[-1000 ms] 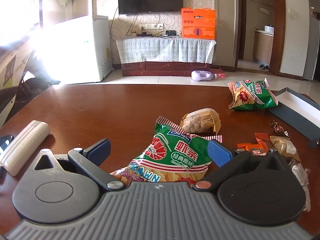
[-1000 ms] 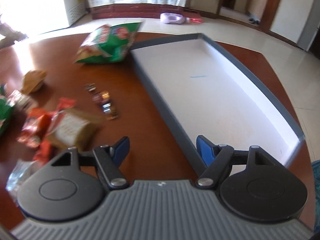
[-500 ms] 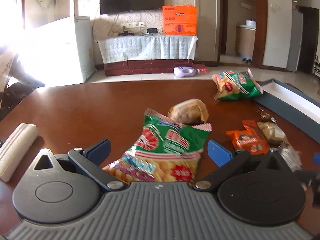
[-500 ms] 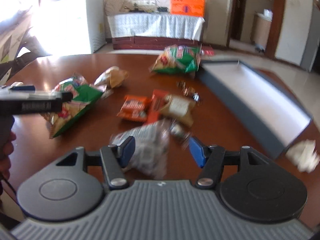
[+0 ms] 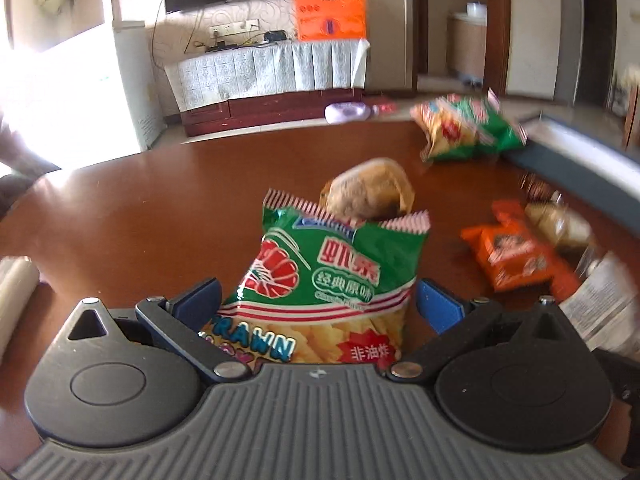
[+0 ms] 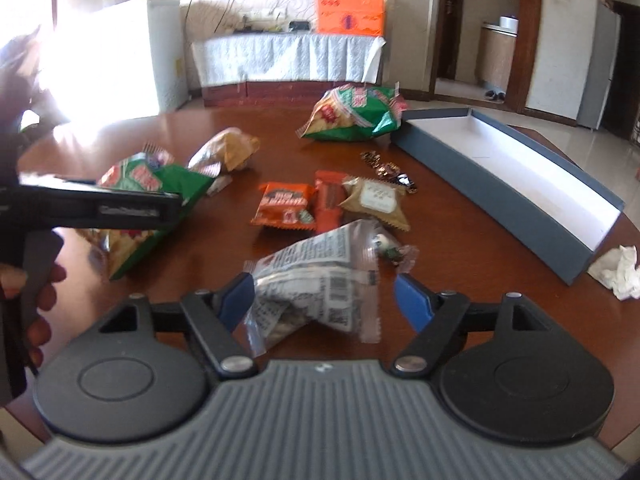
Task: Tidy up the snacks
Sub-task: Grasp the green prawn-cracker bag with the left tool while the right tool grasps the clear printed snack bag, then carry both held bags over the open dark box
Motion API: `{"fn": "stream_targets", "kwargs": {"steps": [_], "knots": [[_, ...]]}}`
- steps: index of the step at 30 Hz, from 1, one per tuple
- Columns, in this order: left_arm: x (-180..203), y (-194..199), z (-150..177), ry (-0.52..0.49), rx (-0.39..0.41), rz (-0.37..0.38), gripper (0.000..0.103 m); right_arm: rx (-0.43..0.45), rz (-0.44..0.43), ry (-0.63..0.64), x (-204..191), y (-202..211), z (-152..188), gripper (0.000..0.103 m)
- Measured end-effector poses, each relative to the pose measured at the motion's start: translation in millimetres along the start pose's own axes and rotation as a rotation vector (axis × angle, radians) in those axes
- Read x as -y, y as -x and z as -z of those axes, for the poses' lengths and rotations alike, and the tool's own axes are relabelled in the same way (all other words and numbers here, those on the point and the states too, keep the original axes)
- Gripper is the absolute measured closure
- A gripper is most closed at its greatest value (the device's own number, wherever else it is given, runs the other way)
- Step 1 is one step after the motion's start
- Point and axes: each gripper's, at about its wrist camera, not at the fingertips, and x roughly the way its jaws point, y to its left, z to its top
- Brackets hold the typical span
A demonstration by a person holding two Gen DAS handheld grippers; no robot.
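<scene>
The left gripper [image 5: 318, 298] is seen with its jaws spread wide around the green prawn-cracker bag [image 5: 332, 280], which lies on the brown table [image 5: 160, 208]; the blue pads sit just beside the bag's edges, and whether they touch it cannot be told. Compared with half a second ago, the bag now fills more of the gap between the fingers, so the gripper has been brought closer to it. Behind the bag a tan wrapped snack [image 5: 370, 194] is seen, and to its right an orange packet [image 5: 516, 252]. The right gripper [image 6: 324, 298] is also held with its jaws wide, either side of a clear printed packet [image 6: 320, 276] resting on the table; a second ago only bare wood and the box edge lay between those fingers. In the right wrist view a second green bag [image 6: 352, 112] is seen near the far end of the long grey box [image 6: 500, 200], whose white interior holds no snack. Small dark candies [image 6: 388, 170] lie between the packets and the box, and a crumpled tissue [image 6: 616, 268] rests beside its near end.
</scene>
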Motion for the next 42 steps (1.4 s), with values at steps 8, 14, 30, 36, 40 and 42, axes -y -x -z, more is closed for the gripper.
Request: {"fn": "stream_targets", "kwargs": {"steps": [8,14,30,36,40,42], "knots": [[3,-16,1,0.003,-0.029,0.011,0.0,-0.011,0.004,0.001,1,-22,0,0.024],[5,-14,2,-0.002,-0.023,0.017,0.009,0.025,0.001,0.05,-4,-32,-4,0.024],[2,3,3,0.024,0.004,0.04,0.035,0.079,-0.038,0.092,-6,-16,5,0.043],[5,20,6,0.018,0.02,0.029,0.036,0.105,-0.064,0.103,-7,1,3,0.044],[8,35,8,-0.005,0.041,0.017,0.036,0.127,-0.085,0.102,-6,16,-1,0.044],[12,43,9,-0.03,0.055,0.009,0.036,0.136,-0.093,0.101,-3,22,-4,0.044]]}}
